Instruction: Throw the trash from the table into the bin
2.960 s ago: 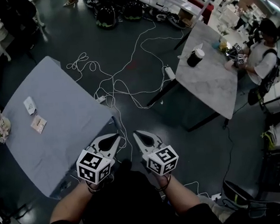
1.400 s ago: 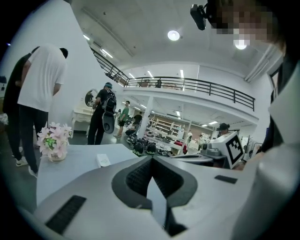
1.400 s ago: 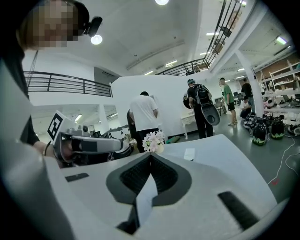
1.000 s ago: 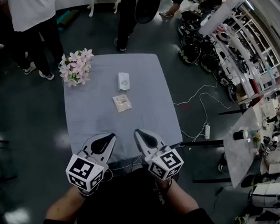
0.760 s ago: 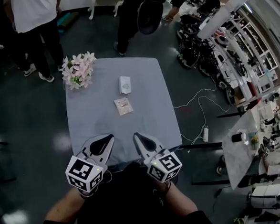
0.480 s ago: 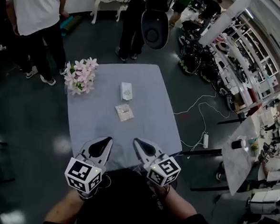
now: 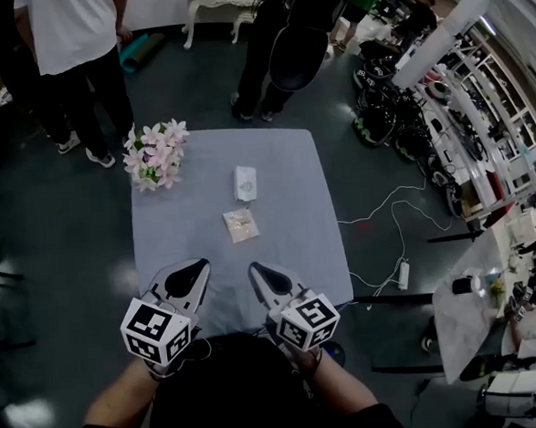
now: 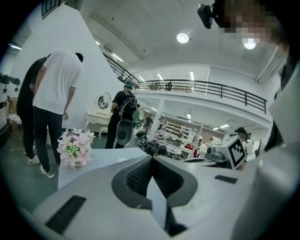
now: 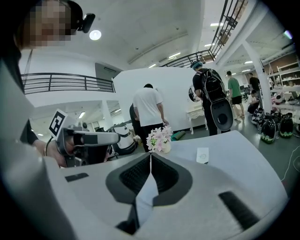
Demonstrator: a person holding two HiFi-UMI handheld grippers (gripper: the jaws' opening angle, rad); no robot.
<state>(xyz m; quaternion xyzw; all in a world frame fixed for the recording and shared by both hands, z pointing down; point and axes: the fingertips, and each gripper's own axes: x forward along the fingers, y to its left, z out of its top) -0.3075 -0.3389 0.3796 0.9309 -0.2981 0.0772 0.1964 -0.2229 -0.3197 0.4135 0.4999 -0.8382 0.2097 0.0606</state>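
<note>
L gripper (image 7: pixel 198 266) & R gripper (image 7: pixel 254 269) both closed, empty, over table (image 7: pixel 290 207) edge; wrapper (image 7: pixel 240 225), white packet (image 7: pixel 245 183) ahead; flowers (image 7: pixel 157 153) front-left.

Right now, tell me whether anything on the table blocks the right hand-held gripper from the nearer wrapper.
Nothing visible does. Only bare tablecloth lies between the right hand-held gripper and the nearer wrapper. The white packet lies beyond it, and the flowers stand off at the far left corner.
</note>
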